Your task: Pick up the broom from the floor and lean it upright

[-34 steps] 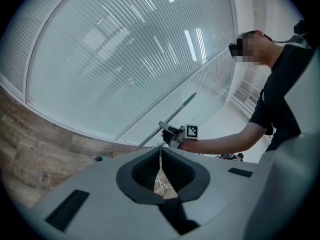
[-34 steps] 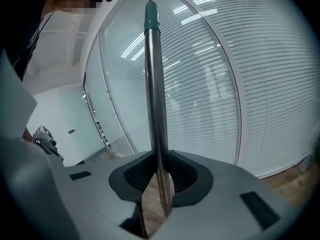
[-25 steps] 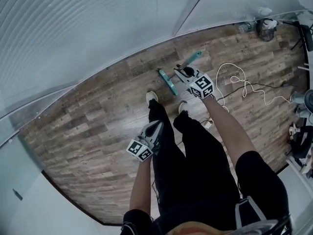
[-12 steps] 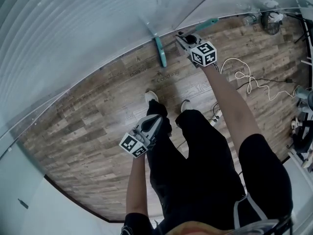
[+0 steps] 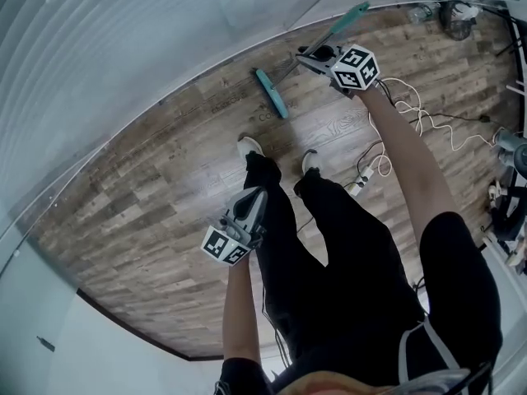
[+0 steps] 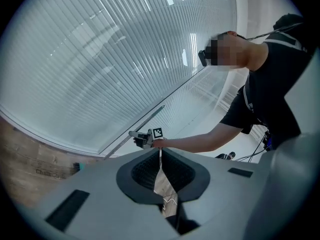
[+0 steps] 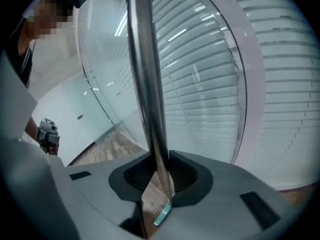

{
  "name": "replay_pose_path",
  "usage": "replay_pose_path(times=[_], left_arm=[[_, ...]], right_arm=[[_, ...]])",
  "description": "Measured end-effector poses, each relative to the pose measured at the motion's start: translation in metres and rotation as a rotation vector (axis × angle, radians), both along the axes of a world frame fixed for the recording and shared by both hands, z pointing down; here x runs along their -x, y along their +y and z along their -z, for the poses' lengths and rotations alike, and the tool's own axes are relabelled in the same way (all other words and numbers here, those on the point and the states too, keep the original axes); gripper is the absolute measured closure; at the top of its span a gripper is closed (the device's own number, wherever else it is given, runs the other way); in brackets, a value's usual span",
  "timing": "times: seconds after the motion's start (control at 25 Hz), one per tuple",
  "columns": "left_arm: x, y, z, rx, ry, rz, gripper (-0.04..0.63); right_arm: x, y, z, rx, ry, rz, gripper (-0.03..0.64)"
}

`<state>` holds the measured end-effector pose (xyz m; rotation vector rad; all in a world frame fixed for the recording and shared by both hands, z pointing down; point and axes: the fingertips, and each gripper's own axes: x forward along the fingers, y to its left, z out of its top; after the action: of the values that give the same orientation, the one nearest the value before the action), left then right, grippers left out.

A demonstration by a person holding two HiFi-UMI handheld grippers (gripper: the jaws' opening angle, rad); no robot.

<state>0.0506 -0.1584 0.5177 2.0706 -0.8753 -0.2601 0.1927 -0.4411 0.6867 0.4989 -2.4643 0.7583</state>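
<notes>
Office-type rm: slat blinds [image 5: 123, 48], wood floor [image 5: 140, 220], loose cables [image 5: 422, 120].

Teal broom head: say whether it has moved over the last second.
Yes: teal broom head went from beside the white shoe toward the white slatted wall.

Teal-headed broom [image 5: 271, 93], brown wood-grain floor [image 5: 148, 212], black trousers [image 5: 346, 253]

Broom handle [image 7: 146, 74] — top end out of the right gripper view.
</notes>
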Motion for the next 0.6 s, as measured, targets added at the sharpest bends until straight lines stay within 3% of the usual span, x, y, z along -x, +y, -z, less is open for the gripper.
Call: replay_pose_path(times=[0.12, 0.4, 0.6], left_arm=[[-0.005, -0.003, -0.004, 0.005, 0.030, 0.038, 0.571], [-0.018, 0.010, -0.012, 0.032, 0.057, 0.037, 0.571], [-0.011, 0.014, -0.021, 0.045, 0.061, 0.022, 0.571]], right_arm=[[0.006, -0.013, -0.028, 0.047, 0.055, -0.060, 0.525], [0.015, -0.044, -0.030, -0.055, 0.092, -0.165, 0.525], [-0.006, -0.055, -0.034, -0.034, 0.071, -0.267, 0.523]])
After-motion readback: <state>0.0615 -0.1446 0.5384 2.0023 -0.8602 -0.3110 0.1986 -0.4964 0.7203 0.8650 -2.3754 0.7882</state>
